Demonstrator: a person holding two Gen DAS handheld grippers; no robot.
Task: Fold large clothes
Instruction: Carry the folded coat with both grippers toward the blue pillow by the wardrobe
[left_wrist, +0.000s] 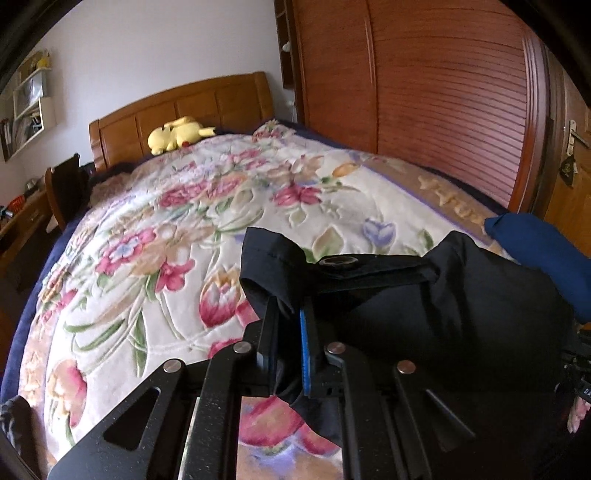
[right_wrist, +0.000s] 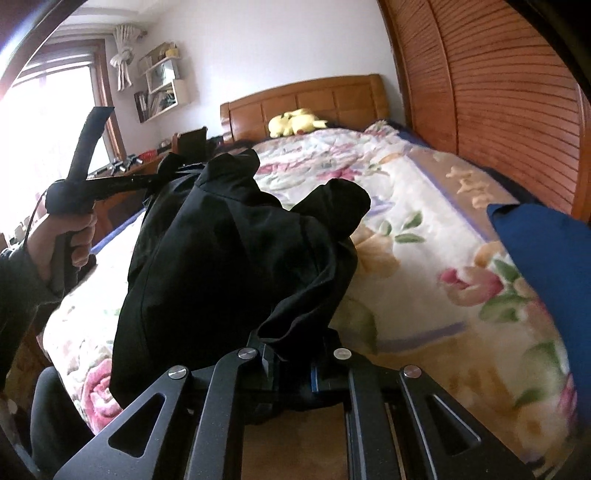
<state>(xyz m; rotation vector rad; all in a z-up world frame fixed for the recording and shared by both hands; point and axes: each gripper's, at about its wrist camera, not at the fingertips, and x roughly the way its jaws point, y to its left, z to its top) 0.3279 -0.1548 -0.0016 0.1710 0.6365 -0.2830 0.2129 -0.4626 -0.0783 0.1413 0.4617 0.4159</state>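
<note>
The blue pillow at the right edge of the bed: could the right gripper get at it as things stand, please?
Probably not yet. The way to the blue pillow looks free across the floral blanket, but the right gripper is shut on the black garment, which the left gripper also holds.

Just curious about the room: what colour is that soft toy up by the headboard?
Yellow. The soft toy shows best in the left wrist view, lying against the wooden headboard.

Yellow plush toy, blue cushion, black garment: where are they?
Yellow plush toy (left_wrist: 177, 133): left wrist view, its body.
Blue cushion (right_wrist: 546, 266): right wrist view, its face.
Black garment (right_wrist: 221, 251): right wrist view, bunched middle.
</note>
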